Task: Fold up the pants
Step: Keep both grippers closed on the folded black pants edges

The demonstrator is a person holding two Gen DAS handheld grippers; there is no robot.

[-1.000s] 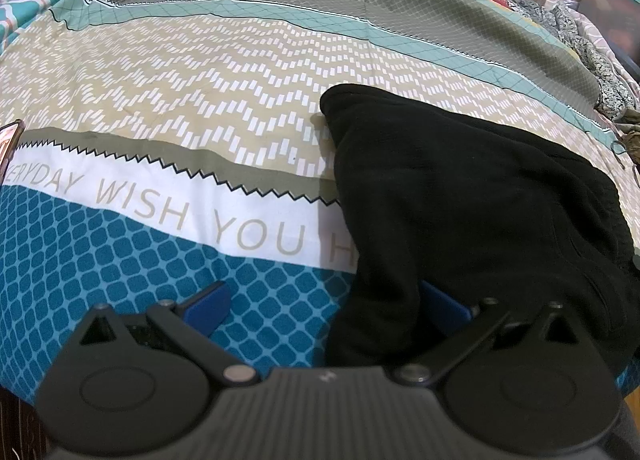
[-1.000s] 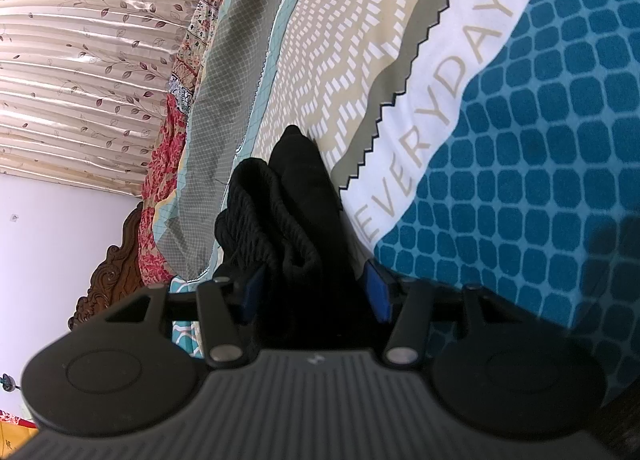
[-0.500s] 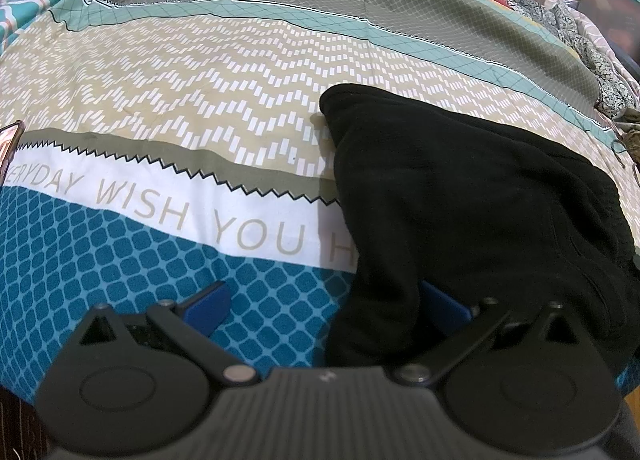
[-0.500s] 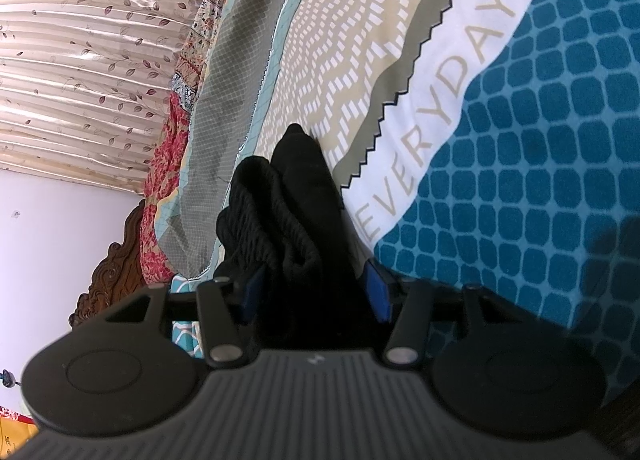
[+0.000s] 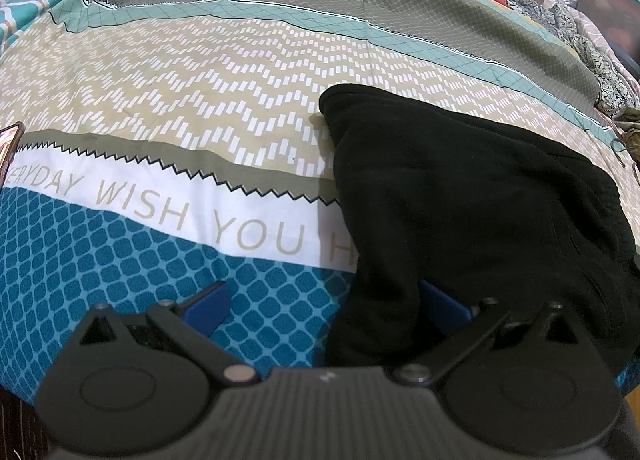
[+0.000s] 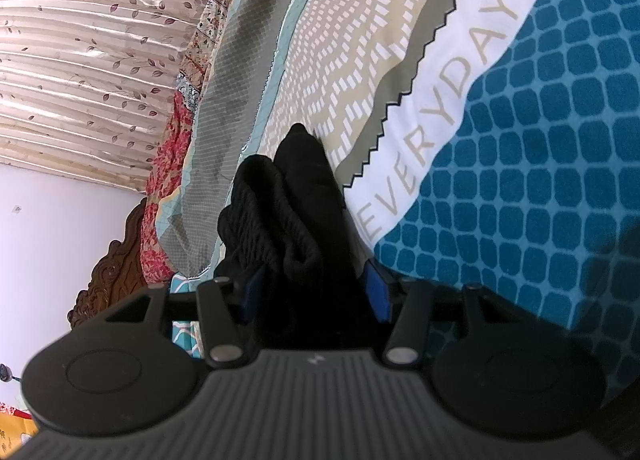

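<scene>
Lying bunched on the patterned bed cover (image 5: 200,108), black pants (image 5: 460,196) sit near its front edge. Left gripper (image 5: 324,310) jaws wide, right pad under fabric; right gripper (image 6: 314,290) jaws clamp a pants fold.

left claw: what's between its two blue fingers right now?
In the left wrist view, the left claw stands wide open. Between its fingers lies bare blue-patterned bedspread on the left, then the near edge of the black pants, draped against the right finger.

Left gripper (image 5: 324,308), right gripper (image 6: 314,294): black ribbed bodies, blue pads, silver pivot screws.
</scene>
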